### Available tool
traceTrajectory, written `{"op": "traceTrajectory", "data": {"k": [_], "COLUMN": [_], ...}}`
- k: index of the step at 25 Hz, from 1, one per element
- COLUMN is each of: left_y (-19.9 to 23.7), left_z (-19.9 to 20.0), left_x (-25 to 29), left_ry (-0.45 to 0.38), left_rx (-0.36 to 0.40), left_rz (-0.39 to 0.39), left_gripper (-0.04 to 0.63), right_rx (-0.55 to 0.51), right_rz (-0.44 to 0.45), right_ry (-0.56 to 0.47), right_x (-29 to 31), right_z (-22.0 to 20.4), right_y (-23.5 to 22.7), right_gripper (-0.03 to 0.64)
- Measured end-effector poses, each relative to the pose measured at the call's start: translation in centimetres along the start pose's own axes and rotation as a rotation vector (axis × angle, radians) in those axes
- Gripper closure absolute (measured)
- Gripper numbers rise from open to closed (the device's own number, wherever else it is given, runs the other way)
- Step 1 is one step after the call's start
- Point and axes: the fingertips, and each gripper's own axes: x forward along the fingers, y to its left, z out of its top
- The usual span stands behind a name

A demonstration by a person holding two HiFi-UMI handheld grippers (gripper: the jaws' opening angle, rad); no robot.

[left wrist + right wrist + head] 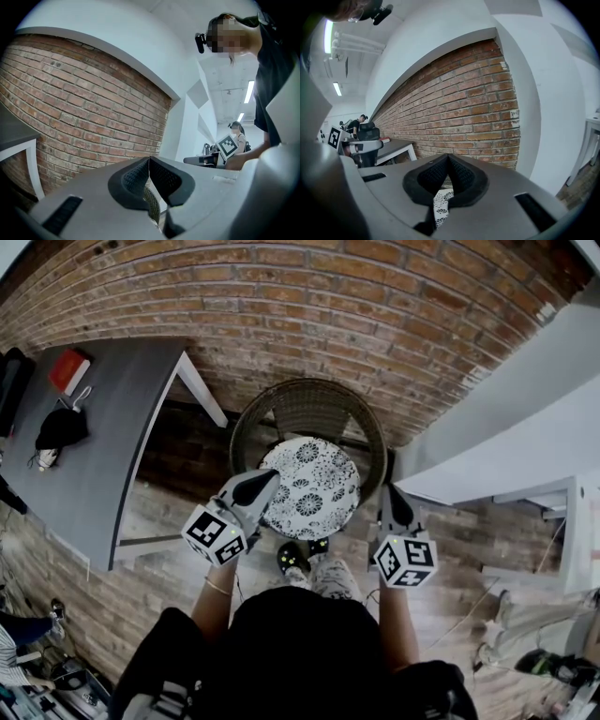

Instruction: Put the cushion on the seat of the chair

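The patterned cushion [309, 488] lies on the wicker chair [309, 401] seat. Your left gripper [265, 478] and right gripper [390, 491] flank it, both claws closed and empty. Check that it sits centred, and nudge its edges gently if not.

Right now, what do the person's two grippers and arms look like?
The left gripper and right gripper are light grey moulded shells with black textured lining on the jaws. Each carries a white cube with black square markers. The person wears a black top and a thin bracelet on the left wrist.
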Motion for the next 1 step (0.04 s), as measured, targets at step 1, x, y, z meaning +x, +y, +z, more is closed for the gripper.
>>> {"op": "traceTrajectory", "data": {"k": [1], "left_y": [-0.11], "left_z": [0.01], "left_x": [-0.03], "left_ry": [0.0], "left_rx": [0.001], "left_rz": [-0.002], "left_gripper": [0.591], "right_rx": [0.0], "right_rz": [-0.001], "right_ry": [0.001], "right_x": [-0.09], "right_z": [-0.09], "right_y": [-0.03], "right_gripper": [0.618]}}
